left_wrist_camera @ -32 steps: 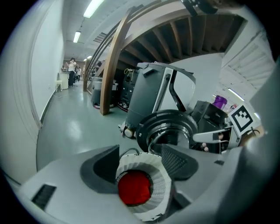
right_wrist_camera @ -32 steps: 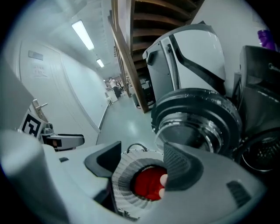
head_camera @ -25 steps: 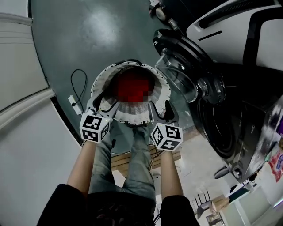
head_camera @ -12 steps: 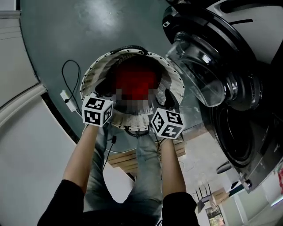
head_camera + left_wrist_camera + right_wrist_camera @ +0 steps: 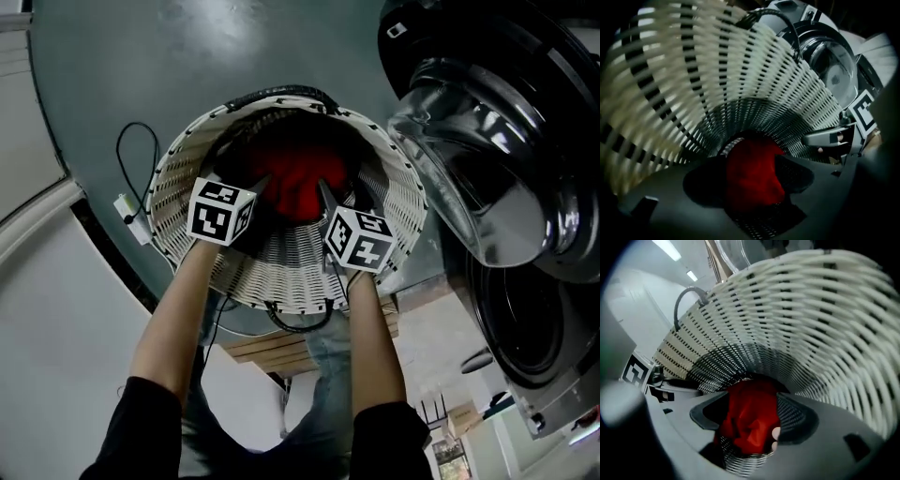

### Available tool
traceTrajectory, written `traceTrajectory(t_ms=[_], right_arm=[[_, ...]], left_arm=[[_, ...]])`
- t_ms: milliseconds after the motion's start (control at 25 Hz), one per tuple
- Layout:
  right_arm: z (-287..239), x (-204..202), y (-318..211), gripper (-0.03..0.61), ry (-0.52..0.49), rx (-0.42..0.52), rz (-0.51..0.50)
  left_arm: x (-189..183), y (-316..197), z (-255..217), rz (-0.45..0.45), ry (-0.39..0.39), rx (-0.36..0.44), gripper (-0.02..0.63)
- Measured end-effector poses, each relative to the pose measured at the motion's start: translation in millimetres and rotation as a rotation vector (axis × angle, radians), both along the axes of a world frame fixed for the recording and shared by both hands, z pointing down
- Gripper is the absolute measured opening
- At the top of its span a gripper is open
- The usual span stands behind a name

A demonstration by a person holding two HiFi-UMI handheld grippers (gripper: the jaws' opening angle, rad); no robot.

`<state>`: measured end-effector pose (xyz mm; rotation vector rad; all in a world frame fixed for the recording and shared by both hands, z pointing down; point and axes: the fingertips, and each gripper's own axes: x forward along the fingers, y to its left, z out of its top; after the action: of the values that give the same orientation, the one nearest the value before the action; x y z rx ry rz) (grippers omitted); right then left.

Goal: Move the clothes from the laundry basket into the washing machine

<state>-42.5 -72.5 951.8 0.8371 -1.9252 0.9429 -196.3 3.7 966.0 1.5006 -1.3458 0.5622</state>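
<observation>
Floor, left side: a black cable lies in a loop. The white plug at its end sits just beside the basket's left wall.

Laundry basket: white wicker, round, standing on the floor. It has a black handle at the far rim, and the near rim sits over a wooden board. Both grippers reach inside, pointing steeply down toward the bottom.

Left gripper: inside the basket, left of centre. The jaws are apart and opening. Its own view shows red cloth in the gap ahead of the tips, with the pads not pressing on it. Released, nothing held.

Red garment: crumpled at the centre of the basket's bottom, between the two grippers.

Right gripper: inside the basket, right of centre, near the left gripper but apart from it. The jaws stand wide. Its own view shows the garment in the gap, pads clear of the cloth. Released, nothing held.

Washing machine: to the right of the basket, drum opening dark. The door is swung open, its glass bowl just beside the basket's right rim. I cannot tell whether they touch.
</observation>
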Motion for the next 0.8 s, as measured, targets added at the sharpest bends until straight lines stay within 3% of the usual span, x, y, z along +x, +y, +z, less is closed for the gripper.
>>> traceTrajectory(t_ms=[320,560,680,800], right_arm=[[79.4,-2.7,6.3,0.331,0.032,-0.049,-0.016],[129.6,8.2,7.8,0.349,0.121,-0.098,-0.024],[146.4,7.3,13.0,0.35,0.147,-0.129,-0.021],[158.6,9.9,13.1,0.32,0.16,-0.143,0.018]], left_arm=[[5.4,-3.5,69.7,-0.027,0.011,-0.039,0.356],[18.0,-1.7,109.7,0.015,0.037,-0.094,0.396],[30.1,7.1,126.7,0.05,0.048,-0.154,0.393],[28.6,7.2,137.4,0.104,-0.01,-0.175,0.343]])
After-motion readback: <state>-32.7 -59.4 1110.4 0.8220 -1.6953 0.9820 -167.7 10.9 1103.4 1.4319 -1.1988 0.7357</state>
